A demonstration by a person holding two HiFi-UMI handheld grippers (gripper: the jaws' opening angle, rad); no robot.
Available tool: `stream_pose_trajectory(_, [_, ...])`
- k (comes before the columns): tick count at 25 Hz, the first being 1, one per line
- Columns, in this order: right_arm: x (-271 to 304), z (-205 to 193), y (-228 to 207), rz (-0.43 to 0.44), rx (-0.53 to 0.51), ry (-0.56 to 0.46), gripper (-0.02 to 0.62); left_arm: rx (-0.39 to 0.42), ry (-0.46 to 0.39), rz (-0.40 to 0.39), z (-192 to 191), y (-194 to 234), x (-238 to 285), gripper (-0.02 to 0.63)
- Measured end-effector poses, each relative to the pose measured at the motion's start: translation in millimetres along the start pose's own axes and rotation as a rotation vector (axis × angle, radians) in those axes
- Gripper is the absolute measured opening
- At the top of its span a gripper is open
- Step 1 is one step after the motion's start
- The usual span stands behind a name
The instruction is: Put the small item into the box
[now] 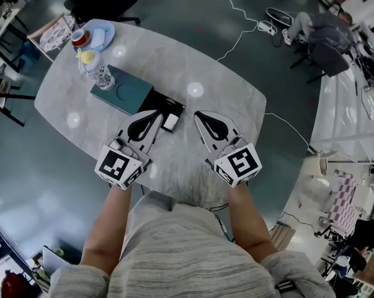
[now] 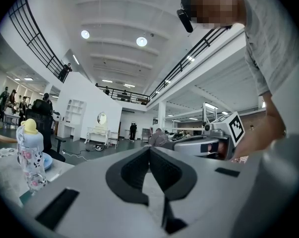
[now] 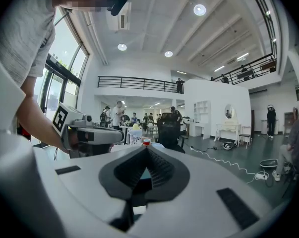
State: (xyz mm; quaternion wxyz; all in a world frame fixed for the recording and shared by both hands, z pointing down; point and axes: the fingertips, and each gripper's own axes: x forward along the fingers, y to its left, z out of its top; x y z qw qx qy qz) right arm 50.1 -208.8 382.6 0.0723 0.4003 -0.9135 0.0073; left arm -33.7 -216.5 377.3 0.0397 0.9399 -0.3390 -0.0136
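both pairs of jaws are being held pressed together, tip to tip, with nothing gripped between them. the left gripper (image 1: 157, 115) and the right gripper (image 1: 199, 115) are being held side by side over the near part of the desk (image 1: 174, 61).

the small white item (image 1: 170, 122) is lying just ahead of the left jaws' tips and a little to the left of the right jaws' tips. it is being carried on the dark face of the open black box (image 1: 164, 102). whether it is being seated inside the box or only resting at its edge cannot be told. the scene is judged to fit two stages: the item waiting beside the jaws for a grasp, or the item already laid in the box and let go. no next move is being settled by that.

further ahead and left of the left jaws, a teal flat case (image 1: 126, 92) is lying against the black box, with nothing showing inside it. beyond it, a blue plate (image 1: 107, 37) is carrying a red-topped cup (image 1: 80, 38).
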Motion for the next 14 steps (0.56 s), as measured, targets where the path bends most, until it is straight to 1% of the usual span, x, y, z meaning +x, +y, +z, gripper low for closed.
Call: stream_pose_trajectory(14, [0.5, 4.0, 3.4, 0.000, -0.007, -0.006, 0.017, -0.001, -0.001, 0.012, 0.4, 1.6, -5.4, 0.021])
